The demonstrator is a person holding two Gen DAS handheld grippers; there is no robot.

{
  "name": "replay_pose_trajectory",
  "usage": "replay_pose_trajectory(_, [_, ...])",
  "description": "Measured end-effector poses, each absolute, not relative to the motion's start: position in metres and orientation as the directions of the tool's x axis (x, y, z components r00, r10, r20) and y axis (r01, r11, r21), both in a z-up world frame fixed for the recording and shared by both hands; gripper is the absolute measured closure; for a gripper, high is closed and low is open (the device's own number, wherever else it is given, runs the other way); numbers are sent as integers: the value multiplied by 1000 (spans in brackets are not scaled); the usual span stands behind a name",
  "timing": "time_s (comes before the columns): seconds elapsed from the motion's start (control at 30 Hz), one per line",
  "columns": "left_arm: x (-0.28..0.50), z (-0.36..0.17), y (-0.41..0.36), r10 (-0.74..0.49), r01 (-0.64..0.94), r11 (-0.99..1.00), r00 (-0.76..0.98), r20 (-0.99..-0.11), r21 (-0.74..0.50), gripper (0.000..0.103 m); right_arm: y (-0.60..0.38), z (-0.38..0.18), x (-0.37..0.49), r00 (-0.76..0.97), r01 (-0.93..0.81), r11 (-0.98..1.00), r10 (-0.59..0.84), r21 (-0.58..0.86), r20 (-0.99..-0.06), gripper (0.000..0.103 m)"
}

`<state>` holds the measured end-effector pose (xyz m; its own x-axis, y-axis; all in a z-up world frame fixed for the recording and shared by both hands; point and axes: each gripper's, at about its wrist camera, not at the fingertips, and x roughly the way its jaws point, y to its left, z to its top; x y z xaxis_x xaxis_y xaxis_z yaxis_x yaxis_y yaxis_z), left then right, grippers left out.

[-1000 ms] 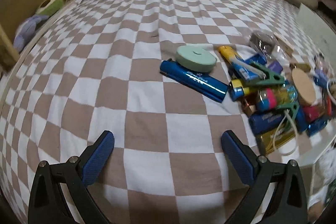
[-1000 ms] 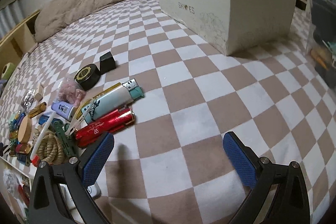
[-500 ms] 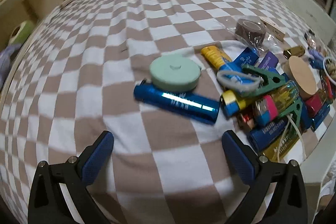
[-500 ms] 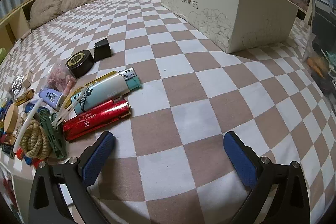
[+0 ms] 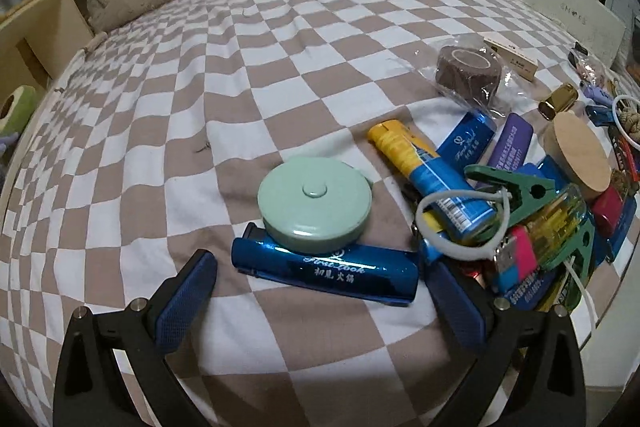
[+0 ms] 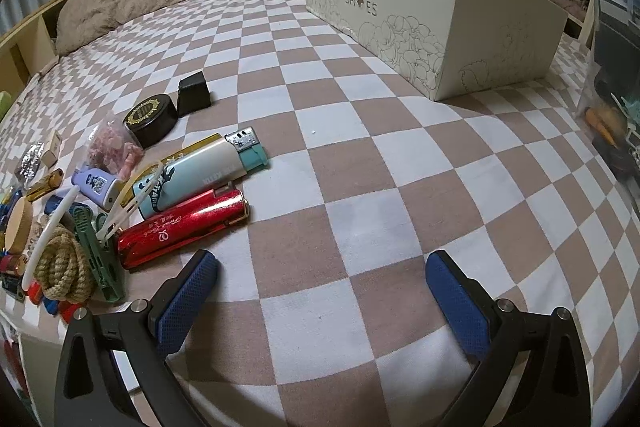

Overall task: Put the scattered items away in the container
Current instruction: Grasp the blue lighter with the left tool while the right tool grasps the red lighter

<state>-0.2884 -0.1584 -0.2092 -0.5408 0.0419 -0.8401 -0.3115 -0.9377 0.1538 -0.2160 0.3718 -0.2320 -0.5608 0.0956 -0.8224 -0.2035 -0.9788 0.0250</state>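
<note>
From the left wrist camera, the left gripper hangs just above the brown-and-white checkered bedspread, its blue-padded fingers spread wide with nothing between them. Directly ahead lies a glossy blue metal lighter, lengthwise across the gap between the fingers. A round mint-green tape measure rests partly on its back edge. To the right, near the bed's front edge, sits a heap of small items: a yellow-and-blue lighter, a green plastic clothes peg with a white cord loop, a purple lighter, a round wooden disc and a brown tape roll in clear wrap. The white cardboard shoe box stands well apart near the bed's far right edge.

From the right wrist camera, the right gripper is likewise wide open and empty over bare bedspread. The shoe box stands ahead to the right; what it holds cannot be seen. To the left lie a shiny red lighter, touching a white-and-teal lighter, then a coiled rope knot, a black round tin and a small black block.
</note>
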Motion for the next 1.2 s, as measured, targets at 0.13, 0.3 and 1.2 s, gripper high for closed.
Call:
replay_pose_trajectory(0.13, [-278, -207, -153, 47, -318, -932, -578, -815, 172, 13, 370, -232, -218, -554, -206, -978, 109, 9, -825, 0])
replay_pose_trajectory(0.3, [-264, -205, -144, 20, -319, -918, -629, -777, 234, 19, 369, -231, -218, -552, -206, -979, 117, -1, -826, 0])
replay_pose_trajectory(1.2, [-256, -211, -146, 11, -281, -932, -654, -757, 230, 19, 334, -226, -235, -520, 140, -988, -130, 66, -844, 0])
